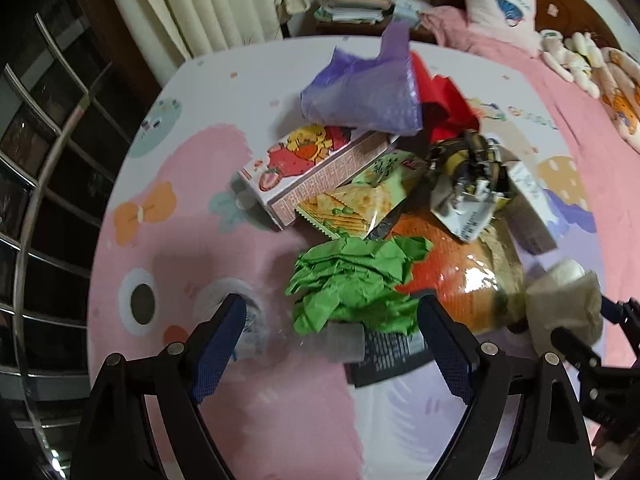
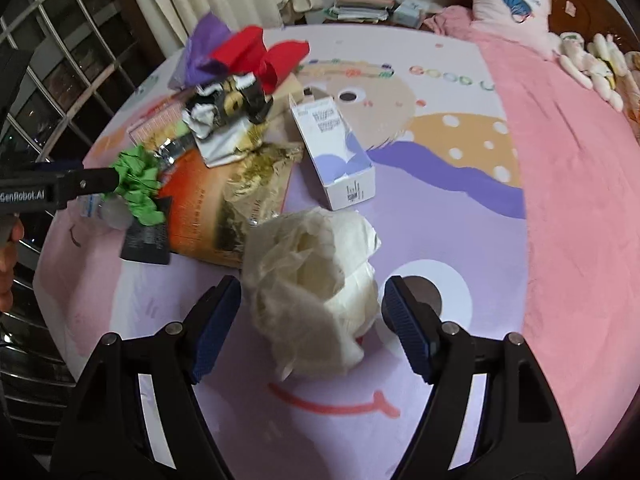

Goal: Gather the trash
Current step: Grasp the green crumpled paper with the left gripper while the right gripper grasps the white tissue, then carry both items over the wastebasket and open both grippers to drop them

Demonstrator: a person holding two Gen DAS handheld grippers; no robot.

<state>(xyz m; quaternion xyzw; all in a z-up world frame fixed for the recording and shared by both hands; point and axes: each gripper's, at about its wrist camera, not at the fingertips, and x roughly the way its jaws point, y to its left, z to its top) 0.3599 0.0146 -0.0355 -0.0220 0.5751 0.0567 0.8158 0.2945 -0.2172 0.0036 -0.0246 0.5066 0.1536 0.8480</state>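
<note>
A pile of trash lies on a cartoon-print table. In the left wrist view my left gripper (image 1: pixel 332 316) is open around a crumpled green paper (image 1: pixel 352 280), with a clear plastic bottle (image 1: pixel 280 340) lying just below it. Behind are a strawberry-print box (image 1: pixel 304 168), a cracker wrapper (image 1: pixel 360 204), an orange bag (image 1: pixel 460 280) and a purple bag (image 1: pixel 364 92). In the right wrist view my right gripper (image 2: pixel 312 308) is open around a crumpled white tissue wad (image 2: pixel 316 284). The left gripper (image 2: pixel 80 184) shows there at the green paper (image 2: pixel 140 184).
A white and purple carton (image 2: pixel 340 156), red paper (image 2: pixel 260 56) and a crumpled black and silver wrapper (image 2: pixel 224 116) lie in the pile. A pink bed (image 2: pixel 580 200) borders the table on the right. A window with bars (image 1: pixel 40 160) is at the left.
</note>
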